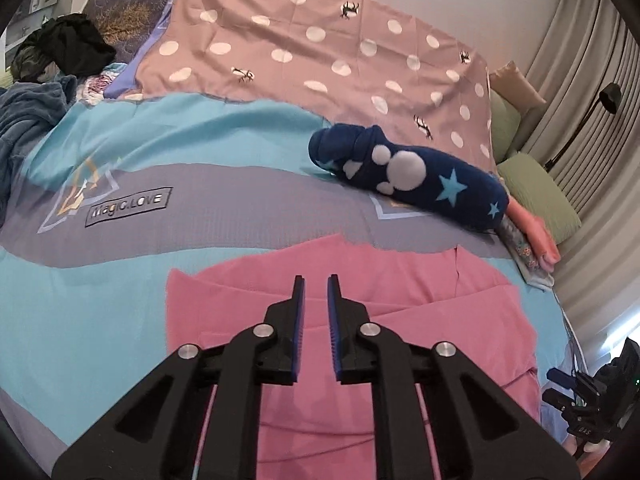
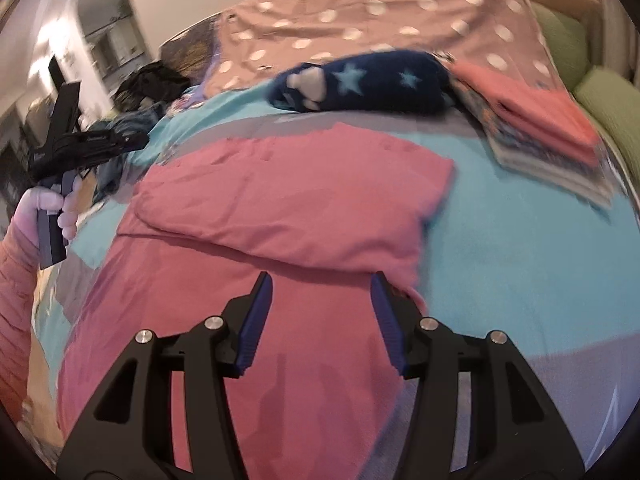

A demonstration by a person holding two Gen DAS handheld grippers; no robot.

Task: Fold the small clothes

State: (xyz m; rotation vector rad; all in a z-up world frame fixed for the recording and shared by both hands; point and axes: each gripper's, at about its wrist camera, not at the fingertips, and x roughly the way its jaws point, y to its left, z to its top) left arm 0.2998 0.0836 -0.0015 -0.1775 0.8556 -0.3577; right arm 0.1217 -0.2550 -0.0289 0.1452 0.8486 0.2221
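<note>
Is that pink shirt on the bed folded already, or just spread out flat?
Partly folded. The pink shirt has its top part doubled over its lower part, leaving a fold edge across it; neither gripper holds it.

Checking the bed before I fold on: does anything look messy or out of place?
Mostly tidy. The pink garment lies partly folded, its sleeve sticking out sideways. A rumpled heap of dark clothes sits unfolded at the bed's far corner, while the folded stack looks neat.
</note>
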